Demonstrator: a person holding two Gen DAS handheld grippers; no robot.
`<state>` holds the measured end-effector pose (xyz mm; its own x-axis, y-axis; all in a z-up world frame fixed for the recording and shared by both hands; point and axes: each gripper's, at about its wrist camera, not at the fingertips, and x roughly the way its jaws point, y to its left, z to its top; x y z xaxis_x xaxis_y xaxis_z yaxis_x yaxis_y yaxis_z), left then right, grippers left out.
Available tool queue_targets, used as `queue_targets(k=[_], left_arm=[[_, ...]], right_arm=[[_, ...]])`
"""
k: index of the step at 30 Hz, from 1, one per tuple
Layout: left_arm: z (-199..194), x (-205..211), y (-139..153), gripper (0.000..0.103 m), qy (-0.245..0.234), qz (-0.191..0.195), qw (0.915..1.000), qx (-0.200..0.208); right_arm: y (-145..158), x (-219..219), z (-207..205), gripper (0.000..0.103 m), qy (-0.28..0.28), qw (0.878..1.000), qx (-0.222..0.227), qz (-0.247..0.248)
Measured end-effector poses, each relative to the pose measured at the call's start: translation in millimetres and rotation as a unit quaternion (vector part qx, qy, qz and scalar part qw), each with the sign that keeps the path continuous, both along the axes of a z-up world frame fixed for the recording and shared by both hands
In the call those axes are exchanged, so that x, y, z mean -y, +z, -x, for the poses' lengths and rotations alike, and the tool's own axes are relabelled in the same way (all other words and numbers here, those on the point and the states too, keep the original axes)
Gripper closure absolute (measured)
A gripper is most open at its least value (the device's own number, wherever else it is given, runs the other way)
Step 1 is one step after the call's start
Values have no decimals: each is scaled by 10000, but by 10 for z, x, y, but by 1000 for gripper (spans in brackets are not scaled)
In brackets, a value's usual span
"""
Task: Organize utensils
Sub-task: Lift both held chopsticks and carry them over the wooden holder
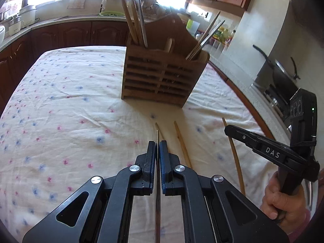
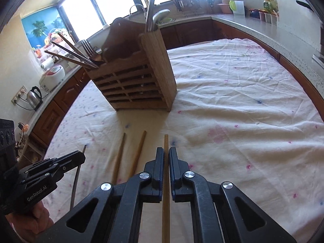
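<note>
My left gripper (image 1: 158,147) pinches a thin metal chopstick (image 1: 157,182); my right gripper (image 2: 166,155) clamps a brown wooden chopstick (image 2: 166,198). Below lies a wrinkled white floral tablecloth (image 2: 243,105). The slatted wooden utensil holder (image 1: 162,77) sits upper centre, against dark wooden kitchen cabinets (image 1: 81,34).

Ahead of the gripper and under it spreads a creased floral tablecloth (image 2: 232,105). Far to its left on the counter stand a steel kettle (image 2: 34,97) and a white rice cooker (image 2: 53,77); a black pan (image 1: 281,73) sits right.

White tablecloth (image 1: 70,93), pink-and-blue flower specks
</note>
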<state>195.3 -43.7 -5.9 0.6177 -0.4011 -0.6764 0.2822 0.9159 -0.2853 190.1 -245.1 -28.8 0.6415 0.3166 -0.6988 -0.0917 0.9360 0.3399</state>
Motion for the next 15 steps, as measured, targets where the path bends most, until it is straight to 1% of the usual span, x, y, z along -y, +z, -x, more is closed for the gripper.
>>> queue_targets(k=[2, 5, 10, 15], left_arm=[[102, -96, 149, 99, 6, 197, 9997, 140], [233, -219, 349, 99, 28, 451, 9984, 347], [410, -342, 671, 99, 58, 672, 9955, 671], [525, -416, 895, 99, 29, 742, 9929, 935]], right_arm=[[174, 14, 100, 98, 21, 9997, 182, -141], [473, 26, 254, 98, 26, 9984, 532, -189], [894, 83, 460, 98, -17, 9940, 1041, -346], [1213, 121, 586, 98, -54, 9884, 1464, -400]])
